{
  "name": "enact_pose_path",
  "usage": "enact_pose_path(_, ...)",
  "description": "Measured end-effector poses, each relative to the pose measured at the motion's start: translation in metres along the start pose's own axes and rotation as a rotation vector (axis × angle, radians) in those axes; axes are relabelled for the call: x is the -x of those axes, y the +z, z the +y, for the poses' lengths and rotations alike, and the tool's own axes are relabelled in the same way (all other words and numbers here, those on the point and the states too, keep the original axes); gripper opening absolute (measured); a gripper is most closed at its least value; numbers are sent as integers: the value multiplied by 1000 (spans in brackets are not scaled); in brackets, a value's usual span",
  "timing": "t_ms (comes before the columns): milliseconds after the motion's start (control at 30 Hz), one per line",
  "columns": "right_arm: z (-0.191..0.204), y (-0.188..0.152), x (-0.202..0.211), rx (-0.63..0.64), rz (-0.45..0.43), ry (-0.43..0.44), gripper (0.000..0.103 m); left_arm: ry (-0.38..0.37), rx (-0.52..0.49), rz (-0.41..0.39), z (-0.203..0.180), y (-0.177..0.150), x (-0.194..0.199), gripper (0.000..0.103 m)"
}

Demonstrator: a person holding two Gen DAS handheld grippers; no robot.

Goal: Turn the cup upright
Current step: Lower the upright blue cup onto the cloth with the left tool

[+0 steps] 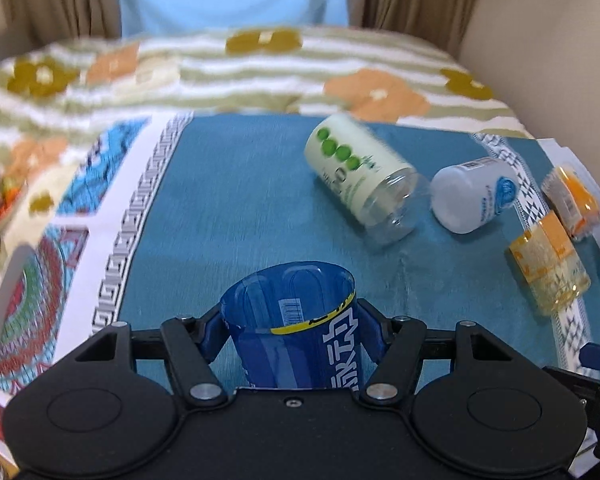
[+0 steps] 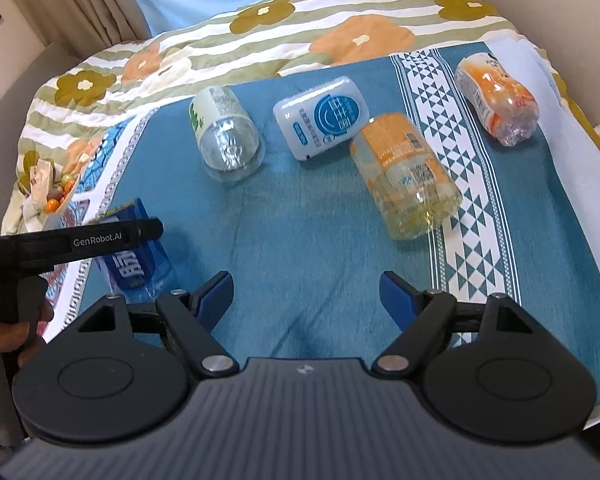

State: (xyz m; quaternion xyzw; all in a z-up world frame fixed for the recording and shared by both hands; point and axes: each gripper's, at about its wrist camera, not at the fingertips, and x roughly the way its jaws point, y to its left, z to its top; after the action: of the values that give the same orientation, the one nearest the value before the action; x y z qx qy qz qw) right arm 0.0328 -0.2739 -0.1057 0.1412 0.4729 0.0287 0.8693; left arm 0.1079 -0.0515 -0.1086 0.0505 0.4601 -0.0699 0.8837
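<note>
My left gripper is shut on a blue plastic cup with white lettering, its open mouth facing up and away. In the right wrist view the same blue cup sits tilted at the left, held by the left gripper. My right gripper is open and empty above the blue cloth. Several other cups lie on their sides: a green-dotted one, a white and blue one, and a yellow one.
An orange cup lies at the far right edge of the cloth. A flowered striped blanket covers the bed behind. A small bowl of beads sits at the left. Curtains and a wall stand beyond.
</note>
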Motion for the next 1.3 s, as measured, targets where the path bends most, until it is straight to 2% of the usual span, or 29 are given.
enact_pose_path(200,-1,-22,-7,20,10,-5,95,25,-54,-182,-10,-24,2,69)
enact_pose_path(400,1,-37,-9,43,12,-5,95,42,-58,-265,-14,-39,6,69)
enact_pose_path(567,3,-44,-6,55,10,3,95,51,-64,-279,-14,-55,16,69)
enact_pose_path(967,8,-53,-4,70,10,8,95,37,-45,-235,-13,-69,19,67)
enact_pose_path(1000,8,-53,-3,70,11,8,95,33,-37,-224,-12,-70,18,68)
enact_pose_path(1067,7,-54,-3,69,10,8,95,24,-17,-203,-9,-70,16,82)
enact_pose_path(1100,7,-54,-2,69,9,8,95,23,-11,-203,-8,-70,17,94)
enact_pose_path(1300,6,-54,2,63,-3,7,95,20,-27,-228,-8,-67,25,96)
